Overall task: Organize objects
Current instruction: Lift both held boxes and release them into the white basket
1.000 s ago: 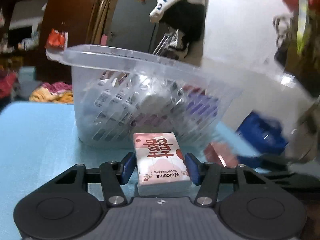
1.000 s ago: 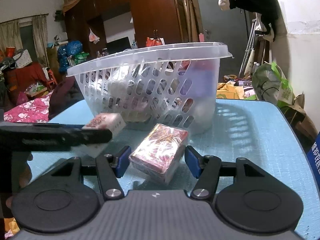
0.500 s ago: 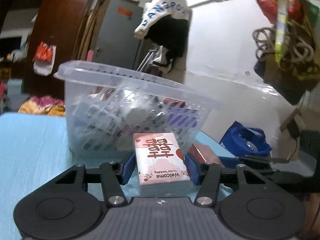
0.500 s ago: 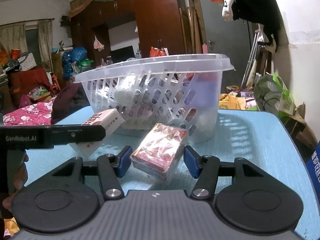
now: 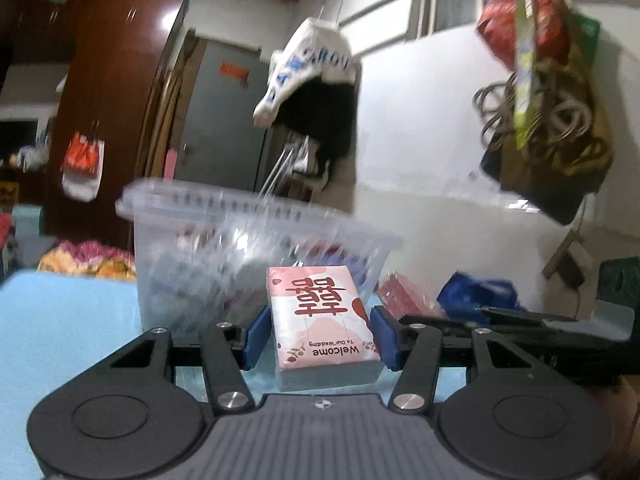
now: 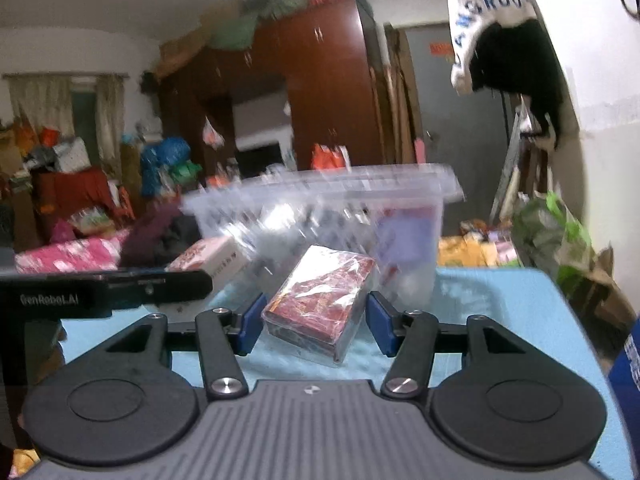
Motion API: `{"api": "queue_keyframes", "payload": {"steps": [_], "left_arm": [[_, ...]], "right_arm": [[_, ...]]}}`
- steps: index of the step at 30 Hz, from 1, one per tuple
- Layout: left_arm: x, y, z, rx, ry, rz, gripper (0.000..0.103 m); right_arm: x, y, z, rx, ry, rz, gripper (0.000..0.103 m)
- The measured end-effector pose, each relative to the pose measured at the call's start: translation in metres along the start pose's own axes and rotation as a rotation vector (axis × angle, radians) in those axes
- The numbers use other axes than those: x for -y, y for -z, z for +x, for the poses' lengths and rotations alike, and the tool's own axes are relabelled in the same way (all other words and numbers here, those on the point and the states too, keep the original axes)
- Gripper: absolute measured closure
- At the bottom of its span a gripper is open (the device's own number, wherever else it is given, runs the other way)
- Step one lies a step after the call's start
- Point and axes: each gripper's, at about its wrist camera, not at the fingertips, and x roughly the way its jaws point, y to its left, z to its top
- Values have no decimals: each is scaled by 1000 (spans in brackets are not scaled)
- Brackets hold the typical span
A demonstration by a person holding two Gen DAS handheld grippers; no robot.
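Pink box [image 5: 322, 314] between left fingers [image 5: 256, 336]

From where I'm watching, everything sits on a light blue desk [image 6: 500, 304] with a slightly textured top. Sitting right on it is a clear plastic slotted basket [image 6: 320, 216], blurry in both views, with stuff inside I can't make out. Whether the pink wedding box [image 5: 322, 316] and the red cellophane-wrapped pack [image 6: 320, 304] in front of it touch the desk, I can't tell.
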Motion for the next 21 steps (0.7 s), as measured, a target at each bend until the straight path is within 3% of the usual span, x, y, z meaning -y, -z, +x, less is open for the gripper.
{"api": "queue_keyframes", "payload": {"steps": [3,7,12,16,17,18,19,21], "left_arm": [[1,-37,-10,49,3,-3,45],[-5,-99,12,53,-87,12,44],[-27,-146,73,-69,-252,30,44],[-44,-146,106,-142,-283,2,42],[-47,-144,110,-148,-288,-4,30],[-50,-142,114,-150,-303,-19,9],[-53,-139,117,-147,-313,-31,3],[-52,-134,109,-118,-302,-16,2]], "right_arm": [[-6,-32,-12,71,-38,-10,45],[-14,-91,9,73,20,-95,45],[4,-142,76,-49,117,-137,45],[16,-149,113,-106,82,-137,44],[16,-146,119,-117,84,-146,42],[15,-142,127,-145,96,-165,32],[12,-139,132,-166,112,-193,20],[6,-132,128,-142,172,-249,8]]}}
